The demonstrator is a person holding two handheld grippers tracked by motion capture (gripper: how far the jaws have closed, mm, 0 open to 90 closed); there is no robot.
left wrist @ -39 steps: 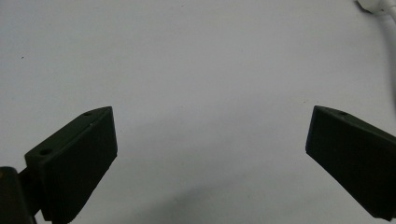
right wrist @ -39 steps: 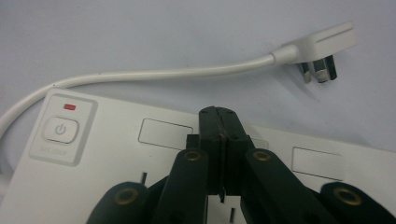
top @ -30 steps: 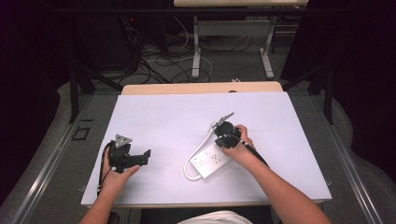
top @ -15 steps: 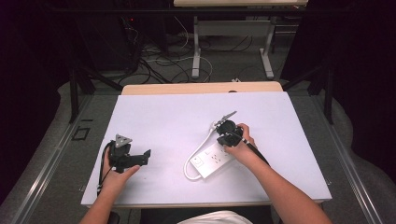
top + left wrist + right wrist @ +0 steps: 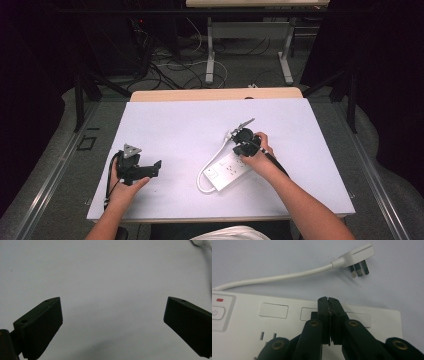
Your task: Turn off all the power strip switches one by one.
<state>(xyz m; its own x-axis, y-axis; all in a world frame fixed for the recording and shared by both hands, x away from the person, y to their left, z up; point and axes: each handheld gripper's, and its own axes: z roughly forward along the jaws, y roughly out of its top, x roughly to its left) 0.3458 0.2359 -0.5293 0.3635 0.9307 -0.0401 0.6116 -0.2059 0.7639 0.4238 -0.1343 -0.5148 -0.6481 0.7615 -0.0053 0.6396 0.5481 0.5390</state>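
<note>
A white power strip (image 5: 227, 172) lies on the white table (image 5: 175, 125), right of centre. Its cable (image 5: 287, 276) curls to a white plug (image 5: 358, 255) that lies on its side with its pins bare. My right gripper (image 5: 328, 300) is shut, jaws pressed together with nothing between them, its tips over the middle of the power strip (image 5: 249, 332). In the high view the right gripper (image 5: 241, 149) points down at the strip's far end. My left gripper (image 5: 152, 169) rests low at the table's left, open. Its jaws (image 5: 113, 301) stand wide over bare table.
The strip's power button (image 5: 215, 312) with a small red mark sits at its left end. A bit of white cable (image 5: 207, 247) shows in the left gripper view's top right corner. Beyond the table's far edge are a wooden desk edge (image 5: 215, 94) and floor cables (image 5: 175, 65).
</note>
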